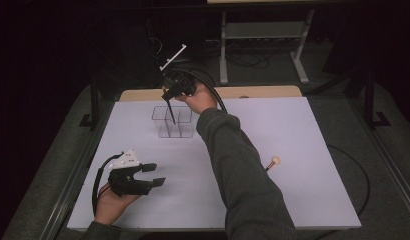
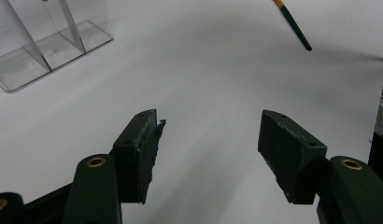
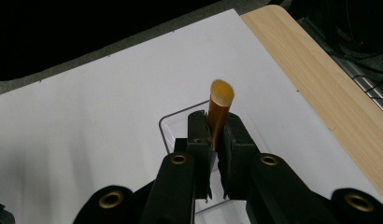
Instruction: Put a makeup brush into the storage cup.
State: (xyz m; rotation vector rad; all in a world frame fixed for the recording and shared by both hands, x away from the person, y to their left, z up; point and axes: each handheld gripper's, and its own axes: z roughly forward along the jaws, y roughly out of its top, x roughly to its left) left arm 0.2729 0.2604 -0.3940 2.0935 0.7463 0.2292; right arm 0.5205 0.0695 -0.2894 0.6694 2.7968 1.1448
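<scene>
Right gripper: jaws clenched on a slim brush with an orange handle, whose blunt end stands up between the pads. In the high view this gripper is at the far side of the table, at about 12 o'clock from the table's centre, with the brush's dark shaft pointing down into a clear plastic organizer. The shaft enters near the divider between compartments; which compartment it is in, I cannot tell. In the right gripper view the organizer's rim lies directly beneath the jaws.

Left gripper: jaws released, standing wide apart with bare tabletop between the pads. In the high view it rests low at the near left, at about 8 o'clock from the table's centre, held in the left hand and pointing toward 3 o'clock.

Outward: a second brush lies flat on the white table at about 4 o'clock from the organizer, well apart from both grippers. Its dark end lies at 1 o'clock in the left gripper view, and the organizer sits there at 10 o'clock. A wooden edge runs along the table's far side.
</scene>
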